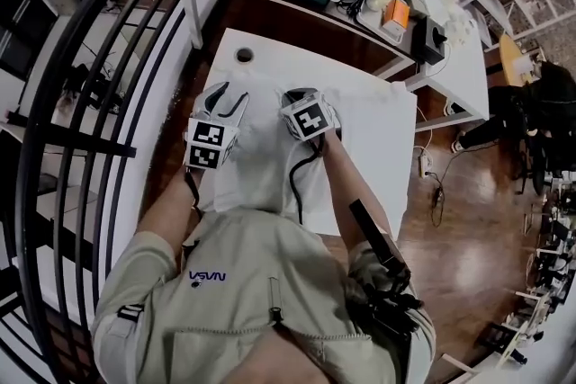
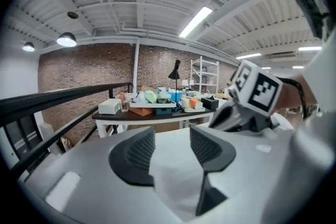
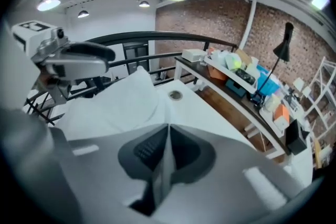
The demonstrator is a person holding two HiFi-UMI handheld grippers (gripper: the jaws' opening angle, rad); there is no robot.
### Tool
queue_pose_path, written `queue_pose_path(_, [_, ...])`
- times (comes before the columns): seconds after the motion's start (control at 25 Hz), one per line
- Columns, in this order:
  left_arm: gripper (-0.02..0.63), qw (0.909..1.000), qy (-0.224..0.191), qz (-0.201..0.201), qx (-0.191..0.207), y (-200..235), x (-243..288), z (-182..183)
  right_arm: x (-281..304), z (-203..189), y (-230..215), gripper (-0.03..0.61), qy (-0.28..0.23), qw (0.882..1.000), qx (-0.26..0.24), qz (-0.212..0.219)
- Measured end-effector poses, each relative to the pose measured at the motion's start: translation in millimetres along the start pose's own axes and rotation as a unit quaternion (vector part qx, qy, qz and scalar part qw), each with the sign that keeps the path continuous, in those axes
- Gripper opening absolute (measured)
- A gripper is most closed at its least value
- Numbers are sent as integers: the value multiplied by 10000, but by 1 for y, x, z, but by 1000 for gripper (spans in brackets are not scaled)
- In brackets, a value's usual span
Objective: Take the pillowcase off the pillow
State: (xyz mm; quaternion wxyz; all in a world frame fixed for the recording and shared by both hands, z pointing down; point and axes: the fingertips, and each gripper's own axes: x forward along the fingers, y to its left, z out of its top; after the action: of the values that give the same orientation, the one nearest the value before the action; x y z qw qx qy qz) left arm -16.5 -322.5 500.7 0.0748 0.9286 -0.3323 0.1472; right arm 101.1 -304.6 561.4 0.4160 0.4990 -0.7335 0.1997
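Right gripper (image 3: 167,152) is clamped on a fold of pillowcase (image 3: 121,102). Left gripper (image 2: 170,152) stands open, cloth loose between its jaws. Removal judged unfinished: the pillowcase still lies bulky on the table (image 1: 378,117).

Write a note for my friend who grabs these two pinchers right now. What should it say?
Left gripper: jaws apart. White cloth lies between them but is not pinched.
Right gripper: shut on a thin fold of the pillowcase.
Where: the pillowcase lies bunched on the white table in front of the person, with both grippers at its far edge. It is white on white, so the pillow cannot be told apart from it.
Done: one grip taken, and the case does not look pulled off yet.
Left: probably pinch with the left gripper too, then pull the case off.
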Motion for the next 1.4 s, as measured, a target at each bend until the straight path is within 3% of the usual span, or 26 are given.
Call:
queue_pose_path(0.08, [293,9992,237,67,-300,14,21,-4,-3,1,0,14,-114,9999,-22,-17])
queue_pose_path(0.2, [318,9923,1033,-237,-636,8,47,-39,-4,-1,-1,14,-161,9998,-74,-70])
queue_pose_path(0.24, [304,9889,1241,-399,-714,2,50,-50,-5,0,0,14,-192,9997,-115,-68])
queue_pose_path(0.32, [130,9867,1361,-685,-576,-13,46,-53,-6,2,1,14,-263,9995,-152,-63])
queue_pose_path(0.36, [59,9875,1320,-777,-359,-21,41,-48,-6,3,-1,13,-300,9994,-119,-82])
queue_pose_path(0.4, [27,9885,1260,-832,-97,-29,35,-41,-7,4,-4,14,-340,9993,-62,-113])
queue_pose_path(0.52, [18,9895,971,-890,590,-48,10,-20,-17,9,-18,6,-421,9985,101,-347])
queue_pose_path(0.6, [18,9917,669,-832,713,-51,-8,-8,-25,10,-33,6,-408,9970,85,-655])
queue_pose_path(0.68, [17,9954,292,-741,530,-47,-26,4,-33,7,-50,6,-373,9946,119,-959])
queue_pose_path(0.76, [17,9974,-60,-717,35,-40,-41,16,-40,0,-66,6,-329,9921,285,-1175])
queue_pose_path(0.88, [15,9941,-435,-703,-702,-27,-58,33,-55,-20,-92,6,-160,9847,854,-1510])
queue_pose_path(1.04, [15,9890,-755,-614,-1116,-13,-74,45,-84,-45,-130,5,-48,9731,1260,-1929])
queue_pose_path(1.16, [15,9878,-614,-508,-1337,2,-65,32,-90,-76,-145,6,36,9657,1730,-1935])
queue_pose_path(1.4, [17,9963,131,-232,-821,15,-4,-6,-78,-66,-135,6,-206,9700,1106,-2154])
